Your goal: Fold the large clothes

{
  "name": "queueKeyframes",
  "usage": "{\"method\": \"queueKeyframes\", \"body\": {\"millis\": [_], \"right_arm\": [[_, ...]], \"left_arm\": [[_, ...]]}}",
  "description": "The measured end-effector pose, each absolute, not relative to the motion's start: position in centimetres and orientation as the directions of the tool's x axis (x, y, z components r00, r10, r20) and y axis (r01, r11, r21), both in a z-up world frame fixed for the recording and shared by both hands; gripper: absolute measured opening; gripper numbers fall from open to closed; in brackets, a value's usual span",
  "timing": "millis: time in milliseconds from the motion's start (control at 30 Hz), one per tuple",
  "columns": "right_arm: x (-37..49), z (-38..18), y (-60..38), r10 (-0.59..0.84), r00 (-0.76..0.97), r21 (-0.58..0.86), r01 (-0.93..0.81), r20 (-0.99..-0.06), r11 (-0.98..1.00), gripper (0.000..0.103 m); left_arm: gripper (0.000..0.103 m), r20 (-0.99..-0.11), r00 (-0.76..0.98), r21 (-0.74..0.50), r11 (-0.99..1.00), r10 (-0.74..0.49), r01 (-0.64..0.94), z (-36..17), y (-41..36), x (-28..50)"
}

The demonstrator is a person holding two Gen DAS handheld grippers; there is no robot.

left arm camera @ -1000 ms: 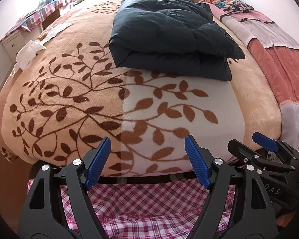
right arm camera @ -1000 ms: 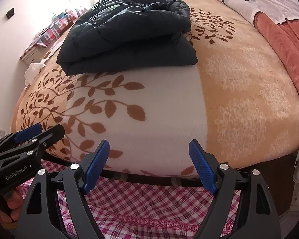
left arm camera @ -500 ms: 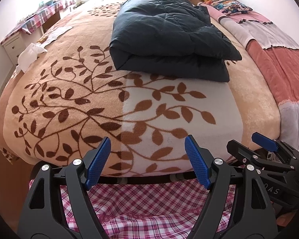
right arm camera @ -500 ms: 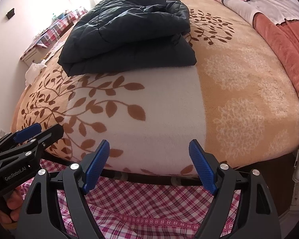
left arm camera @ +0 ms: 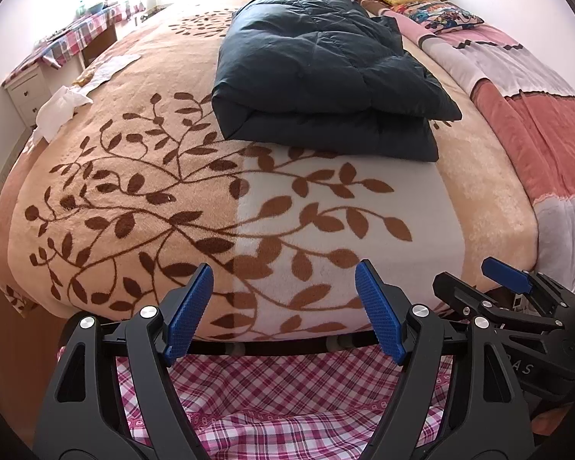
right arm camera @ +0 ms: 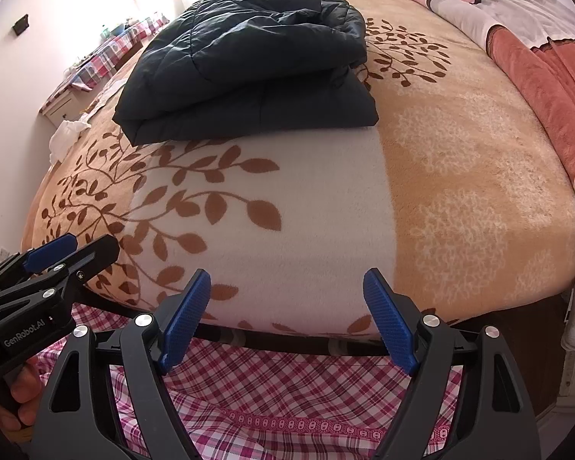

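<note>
My left gripper [left arm camera: 283, 314] hangs with its jaws spread wide, empty. My right gripper [right arm camera: 287, 318] sits just beside it, equally agape and level.

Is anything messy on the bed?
Mostly no. The dark jacket lies folded on the leaf blanket. Only the crumpled white cloth at the bed's left edge looks untidy, bunched and hanging over the side.

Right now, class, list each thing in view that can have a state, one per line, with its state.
dark jacket: folded, lying on the blanket
leaf-pattern blanket: spread flat over the bed
left gripper: open, holding nothing
right gripper: open, holding nothing
white cloth: crumpled at the bed's edge
</note>
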State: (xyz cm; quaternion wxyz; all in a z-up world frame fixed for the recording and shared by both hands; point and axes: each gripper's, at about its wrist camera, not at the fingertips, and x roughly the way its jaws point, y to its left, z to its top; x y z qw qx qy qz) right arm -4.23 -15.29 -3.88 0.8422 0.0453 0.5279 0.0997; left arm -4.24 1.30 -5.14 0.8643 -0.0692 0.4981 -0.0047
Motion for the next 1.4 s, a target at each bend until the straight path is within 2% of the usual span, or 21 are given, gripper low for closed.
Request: {"method": "queueKeyframes", "body": {"millis": [1400], "right_arm": [[-4.36, -3.79, -15.09, 0.213, 0.424, 0.178, -0.121, -0.880, 0.977, 0.080]], "left_arm": [[0.075, -0.851, 0.521, -0.117, 0.991, -0.067, -0.064, -4.55, 1.44, -4.42]]}}
